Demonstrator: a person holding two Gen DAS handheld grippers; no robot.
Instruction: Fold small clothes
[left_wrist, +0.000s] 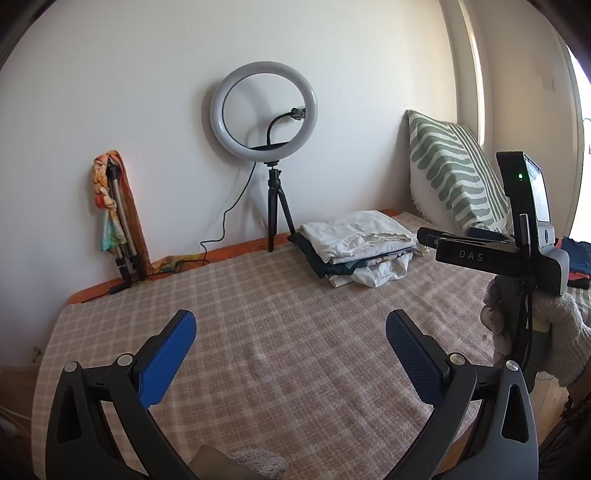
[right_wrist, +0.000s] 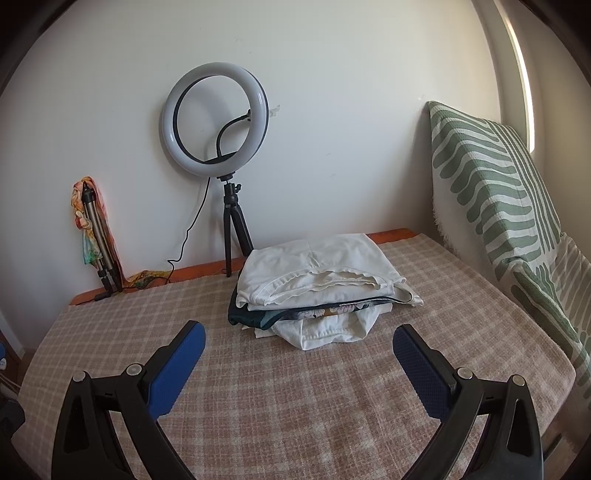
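A stack of folded clothes (left_wrist: 360, 247) (right_wrist: 319, 284) lies at the back of the checked cloth (left_wrist: 288, 332) (right_wrist: 295, 387), a white garment on top, dark and patterned pieces under it. My left gripper (left_wrist: 291, 332) hovers open over bare cloth, well short of the stack and to its left. My right gripper (right_wrist: 299, 345) is open too, just in front of the stack, nothing between its blue pads (right_wrist: 181, 365). In the left wrist view the right gripper's body (left_wrist: 517, 251) shows at the right edge, held by a gloved hand (left_wrist: 546, 332).
A ring light on a small tripod (left_wrist: 264, 114) (right_wrist: 216, 118) stands against the wall behind the stack. A folded tripod wrapped in a colourful scarf (left_wrist: 114, 214) (right_wrist: 94, 229) leans at the back left. A green-and-white patterned cushion (left_wrist: 450, 170) (right_wrist: 495, 192) rests at the right.
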